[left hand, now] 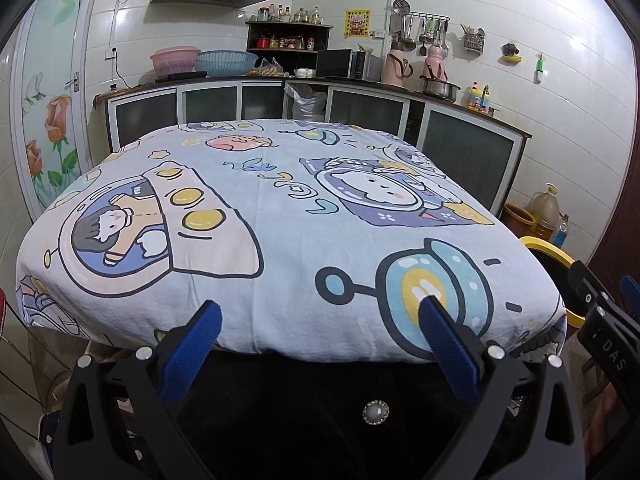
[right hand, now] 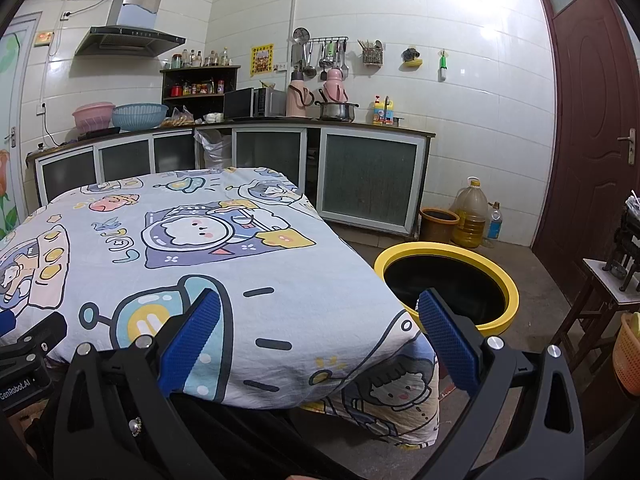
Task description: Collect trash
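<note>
A table under a cartoon-print cloth fills the left wrist view and shows in the right wrist view. No trash shows on the cloth in either view. A yellow-rimmed bin with a black inside stands on the floor off the table's right corner; its rim shows in the left wrist view. My left gripper is open and empty at the table's near edge. My right gripper is open and empty over the near right corner, its right finger in front of the bin. The right gripper's body shows at the left wrist view's right edge.
Kitchen counter with cabinets runs along the back wall. Oil jug, brown pot and bottle stand on the floor by a dark red door. A wooden stool and orange basket are at right.
</note>
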Action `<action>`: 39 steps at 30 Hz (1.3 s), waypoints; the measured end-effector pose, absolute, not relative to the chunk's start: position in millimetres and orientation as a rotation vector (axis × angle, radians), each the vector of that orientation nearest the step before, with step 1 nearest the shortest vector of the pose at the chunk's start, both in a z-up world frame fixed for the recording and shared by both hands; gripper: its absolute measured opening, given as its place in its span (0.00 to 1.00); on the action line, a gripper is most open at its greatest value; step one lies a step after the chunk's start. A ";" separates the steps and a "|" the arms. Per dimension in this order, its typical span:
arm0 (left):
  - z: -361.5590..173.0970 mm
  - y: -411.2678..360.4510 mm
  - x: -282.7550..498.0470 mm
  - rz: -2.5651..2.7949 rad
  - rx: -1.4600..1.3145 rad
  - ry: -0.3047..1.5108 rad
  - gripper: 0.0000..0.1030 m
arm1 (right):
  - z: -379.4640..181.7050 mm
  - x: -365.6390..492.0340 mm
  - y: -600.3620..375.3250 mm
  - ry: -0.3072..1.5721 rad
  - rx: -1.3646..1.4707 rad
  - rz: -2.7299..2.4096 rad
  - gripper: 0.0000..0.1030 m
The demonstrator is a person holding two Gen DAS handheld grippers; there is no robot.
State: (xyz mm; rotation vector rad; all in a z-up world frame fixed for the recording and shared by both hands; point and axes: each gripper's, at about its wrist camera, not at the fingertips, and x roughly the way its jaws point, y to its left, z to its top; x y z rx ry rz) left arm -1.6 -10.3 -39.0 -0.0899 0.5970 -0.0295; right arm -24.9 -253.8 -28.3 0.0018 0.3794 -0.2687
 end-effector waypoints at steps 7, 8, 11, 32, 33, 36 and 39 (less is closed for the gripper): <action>-38.8 -10.5 -1.9 -0.028 -0.090 0.597 0.92 | -30.5 -24.9 -254.6 0.381 0.004 -0.270 0.92; -39.1 -10.3 -1.7 -0.029 -0.090 0.598 0.92 | -30.4 -24.9 -254.7 0.382 0.004 -0.270 0.92; -39.1 -10.3 -1.7 -0.030 -0.089 0.597 0.92 | -30.8 -25.1 -254.5 0.383 0.004 -0.270 0.92; -37.4 -13.3 -2.9 -0.033 -0.082 0.588 0.92 | -30.9 -25.9 -254.9 0.384 0.005 -0.271 0.92; -37.6 -13.1 -2.7 -0.036 -0.083 0.589 0.92 | -30.8 -25.5 -255.1 0.385 0.004 -0.270 0.92; -38.6 -13.3 -2.4 -0.038 -0.083 0.594 0.92 | -30.8 -26.1 -255.2 0.384 0.004 -0.271 0.92; -38.4 -13.2 -1.5 -0.037 -0.083 0.598 0.92 | -30.7 -25.4 -255.2 0.386 0.004 -0.270 0.92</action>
